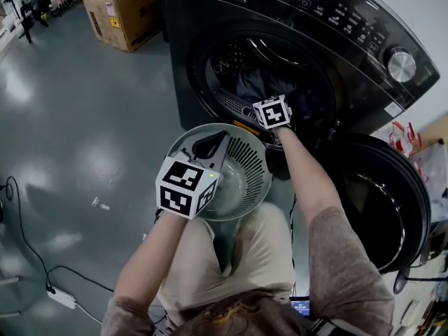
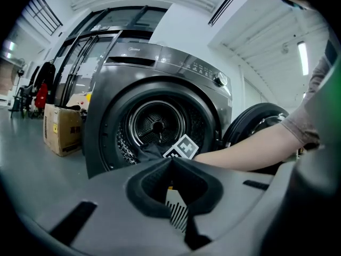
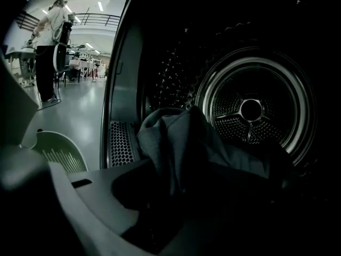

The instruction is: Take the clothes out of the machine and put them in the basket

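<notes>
A black front-loading machine stands with its door swung open to the right. Dark clothes lie in the drum's mouth. My right gripper reaches into that mouth, its marker cube outermost. In the right gripper view a dark garment rises bunched out from between its jaws, which are shut on it. My left gripper is shut on the rim of a pale round slotted basket, held just in front of the machine. The basket's slots show below the closed jaws.
A cardboard box stands on the grey floor left of the machine. Cables and a power strip lie at the lower left. A person stands far off in the hall. My knees are under the basket.
</notes>
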Tool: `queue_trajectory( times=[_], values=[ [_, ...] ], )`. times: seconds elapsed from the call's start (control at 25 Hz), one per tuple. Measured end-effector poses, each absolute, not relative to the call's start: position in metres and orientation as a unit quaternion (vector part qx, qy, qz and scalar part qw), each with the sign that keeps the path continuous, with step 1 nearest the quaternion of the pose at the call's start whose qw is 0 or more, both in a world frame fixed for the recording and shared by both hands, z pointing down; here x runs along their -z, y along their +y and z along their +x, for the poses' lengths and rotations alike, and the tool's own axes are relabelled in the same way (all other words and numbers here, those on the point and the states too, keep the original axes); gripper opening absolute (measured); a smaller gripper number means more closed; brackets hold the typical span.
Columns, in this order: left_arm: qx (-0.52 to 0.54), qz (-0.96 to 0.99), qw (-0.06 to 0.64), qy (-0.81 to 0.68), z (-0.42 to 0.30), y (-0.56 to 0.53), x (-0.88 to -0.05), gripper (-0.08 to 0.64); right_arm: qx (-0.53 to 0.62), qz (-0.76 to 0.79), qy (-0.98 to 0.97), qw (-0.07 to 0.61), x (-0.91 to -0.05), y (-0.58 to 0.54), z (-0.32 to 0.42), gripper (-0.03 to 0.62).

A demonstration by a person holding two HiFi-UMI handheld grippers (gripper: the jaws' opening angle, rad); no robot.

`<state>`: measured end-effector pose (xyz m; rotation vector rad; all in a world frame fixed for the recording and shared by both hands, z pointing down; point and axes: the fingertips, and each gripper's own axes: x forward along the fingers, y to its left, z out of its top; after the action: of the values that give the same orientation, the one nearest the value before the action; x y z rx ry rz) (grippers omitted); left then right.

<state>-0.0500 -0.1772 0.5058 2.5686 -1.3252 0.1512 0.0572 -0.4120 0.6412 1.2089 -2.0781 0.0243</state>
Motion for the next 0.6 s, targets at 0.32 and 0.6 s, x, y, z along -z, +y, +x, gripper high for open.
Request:
queue_trajectory(
  times=[0.32,0.6],
  values=[
    [-0.048,0.874,0.124,-0.467,-0.055,-0.182,-0.507,0.005,-0.043,0.452,-0.834,0.314,-0.616,-0.374,0.051,0.055],
    [-0.039,0.863,0.130,-0.487,-0.063,-0.187,-0.507,0.005,-0.037,0.403,-0.878,0.256,-0.572,-0.293,0.038,0.051]
  ],
)
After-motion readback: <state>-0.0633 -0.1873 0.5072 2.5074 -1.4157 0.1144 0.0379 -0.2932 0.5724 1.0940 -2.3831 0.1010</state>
